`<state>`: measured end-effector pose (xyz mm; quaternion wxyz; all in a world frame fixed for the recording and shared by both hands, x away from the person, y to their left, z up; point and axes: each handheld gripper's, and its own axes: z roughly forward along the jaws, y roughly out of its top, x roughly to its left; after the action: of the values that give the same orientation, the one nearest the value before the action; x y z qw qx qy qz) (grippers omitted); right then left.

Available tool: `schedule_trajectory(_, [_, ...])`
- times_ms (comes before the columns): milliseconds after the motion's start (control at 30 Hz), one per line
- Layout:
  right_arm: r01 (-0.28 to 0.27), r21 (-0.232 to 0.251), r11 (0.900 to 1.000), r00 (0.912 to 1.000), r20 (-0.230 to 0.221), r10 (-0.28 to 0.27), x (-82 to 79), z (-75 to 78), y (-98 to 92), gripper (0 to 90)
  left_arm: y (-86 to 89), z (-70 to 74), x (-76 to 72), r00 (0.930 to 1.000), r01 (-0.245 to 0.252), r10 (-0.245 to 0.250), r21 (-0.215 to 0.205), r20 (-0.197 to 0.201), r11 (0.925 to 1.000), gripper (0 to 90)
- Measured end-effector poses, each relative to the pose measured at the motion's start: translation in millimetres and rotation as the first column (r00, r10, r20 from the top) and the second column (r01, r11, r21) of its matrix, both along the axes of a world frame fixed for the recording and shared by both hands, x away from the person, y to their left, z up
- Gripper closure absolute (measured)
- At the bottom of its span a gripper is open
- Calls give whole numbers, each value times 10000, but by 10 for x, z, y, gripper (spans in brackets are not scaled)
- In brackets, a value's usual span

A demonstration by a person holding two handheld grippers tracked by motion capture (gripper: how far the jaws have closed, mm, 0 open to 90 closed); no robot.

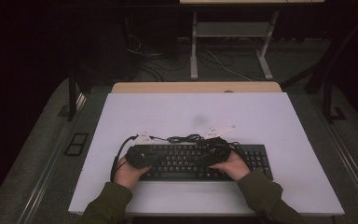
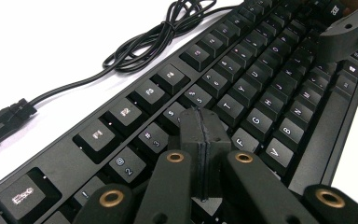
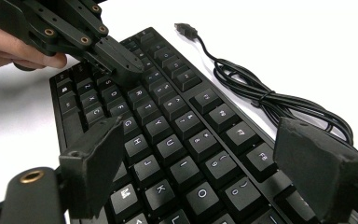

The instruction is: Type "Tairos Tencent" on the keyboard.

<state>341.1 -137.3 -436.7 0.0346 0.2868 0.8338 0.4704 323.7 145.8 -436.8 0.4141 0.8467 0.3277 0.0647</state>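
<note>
A black keyboard (image 1: pixel 200 161) lies near the front of the white surface (image 1: pixel 261 116), its cable (image 3: pixel 261 93) coiled just behind it. The left tool (image 2: pixel 204 122) rests closed on the keys; the right tool (image 3: pixel 200 158) hovers wide open above them.

A white table (image 1: pixel 270 121) carries a black keyboard (image 1: pixel 256 156) with its coiled cable (image 1: pixel 186 138) beside it.

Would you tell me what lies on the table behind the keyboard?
Behind the keyboard its bundled black cable lies on the white table, plug end free. Hands and grippers cover part of the keyboard's back edge from above.
</note>
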Motion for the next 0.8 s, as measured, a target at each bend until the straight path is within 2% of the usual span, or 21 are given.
schedule_trajectory(800, [31, -1, 10000, 10000, -26, -31, 4, 0, -6, 161, 0, 53, -34, 9999, 75, -73, -116, 129, 9999, 893])
